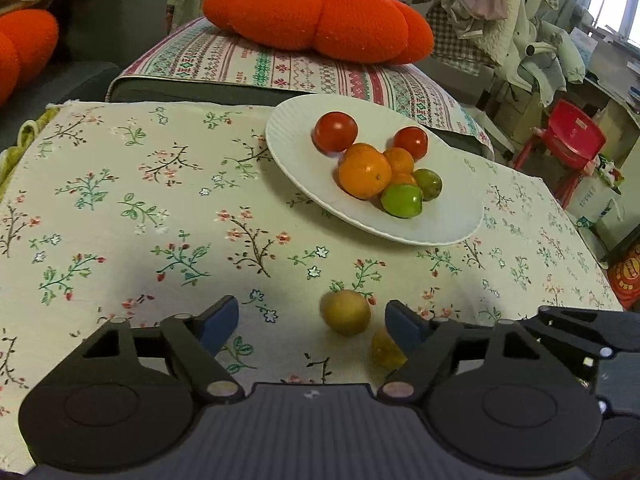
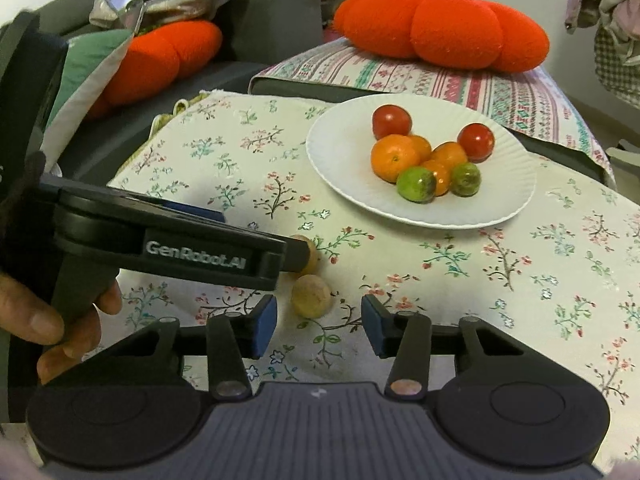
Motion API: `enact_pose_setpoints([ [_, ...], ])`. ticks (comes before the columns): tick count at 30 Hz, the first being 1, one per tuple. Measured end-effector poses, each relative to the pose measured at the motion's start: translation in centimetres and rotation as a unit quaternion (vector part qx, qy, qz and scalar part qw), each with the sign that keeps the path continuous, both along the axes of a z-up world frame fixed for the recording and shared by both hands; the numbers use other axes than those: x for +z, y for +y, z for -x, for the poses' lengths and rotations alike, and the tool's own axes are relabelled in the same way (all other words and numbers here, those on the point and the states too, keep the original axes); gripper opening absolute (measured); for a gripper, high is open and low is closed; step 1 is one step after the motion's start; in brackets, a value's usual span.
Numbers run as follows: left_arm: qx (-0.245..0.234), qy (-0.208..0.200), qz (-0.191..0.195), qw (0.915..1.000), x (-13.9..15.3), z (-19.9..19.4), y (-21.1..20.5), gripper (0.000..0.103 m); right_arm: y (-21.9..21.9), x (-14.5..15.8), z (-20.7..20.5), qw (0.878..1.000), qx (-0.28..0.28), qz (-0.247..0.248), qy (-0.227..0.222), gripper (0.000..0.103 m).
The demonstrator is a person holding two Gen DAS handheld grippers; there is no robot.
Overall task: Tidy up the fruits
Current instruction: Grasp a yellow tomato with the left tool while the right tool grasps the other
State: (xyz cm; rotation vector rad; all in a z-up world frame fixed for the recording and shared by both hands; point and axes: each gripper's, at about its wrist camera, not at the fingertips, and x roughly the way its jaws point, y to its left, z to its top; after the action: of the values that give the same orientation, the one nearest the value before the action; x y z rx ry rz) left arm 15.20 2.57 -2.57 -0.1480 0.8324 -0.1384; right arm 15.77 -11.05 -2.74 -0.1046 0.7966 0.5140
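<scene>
A white plate [image 1: 288, 152] [image 2: 340, 160] at the back of the floral tablecloth holds two red tomatoes [image 1: 335, 131], several oranges [image 1: 365, 171] and two green fruits [image 1: 401, 200]. Two small yellow-brown fruits lie on the cloth in front of it. One [image 1: 346, 312] [image 2: 311, 257] sits between the open fingers of my left gripper [image 1: 312, 322] [image 2: 180, 248], closer to the right finger and untouched. The other [image 1: 386, 348] [image 2: 311, 295] lies just ahead of my right gripper [image 2: 320, 328] [image 1: 580, 332], which is open with nothing between its pads.
A person's hand [image 2: 60, 320] holds the left gripper's handle. Behind the table, an orange pumpkin cushion [image 1: 316, 16] rests on a striped seat cover. A red plastic chair [image 1: 572, 136] stands beyond the table's right edge. A grey sofa with another orange cushion [image 2: 160, 60] is at the left.
</scene>
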Motion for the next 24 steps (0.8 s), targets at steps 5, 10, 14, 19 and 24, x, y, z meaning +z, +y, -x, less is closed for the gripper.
enact_pose_setpoints([
  [5,-0.011,0.0,0.002,0.9999,-0.4,-0.3,-0.3,0.062,0.8,-0.6,-0.1,1.0,0.008,0.006,-0.009,0.038],
  [10,-0.026,0.0,0.006,0.9996,-0.7,-0.3,-0.9,0.042,1.2,-1.0,-0.4,1.0,0.009,0.009,-0.014,0.023],
  [14,-0.036,0.001,0.004,0.9994,-0.8,-0.4,-1.0,0.019,1.2,-1.0,-0.4,1.0,0.008,0.014,-0.01,0.021],
  [19,-0.037,-0.003,-0.009,0.9993,-0.8,-0.2,-1.2,0.019,0.8,-0.7,-0.6,1.0,0.0,0.009,-0.006,0.021],
  [24,-0.034,-0.006,-0.015,0.9993,-0.6,-0.3,-1.2,0.019,0.7,-0.7,-0.8,1.0,-0.005,0.01,-0.002,0.021],
])
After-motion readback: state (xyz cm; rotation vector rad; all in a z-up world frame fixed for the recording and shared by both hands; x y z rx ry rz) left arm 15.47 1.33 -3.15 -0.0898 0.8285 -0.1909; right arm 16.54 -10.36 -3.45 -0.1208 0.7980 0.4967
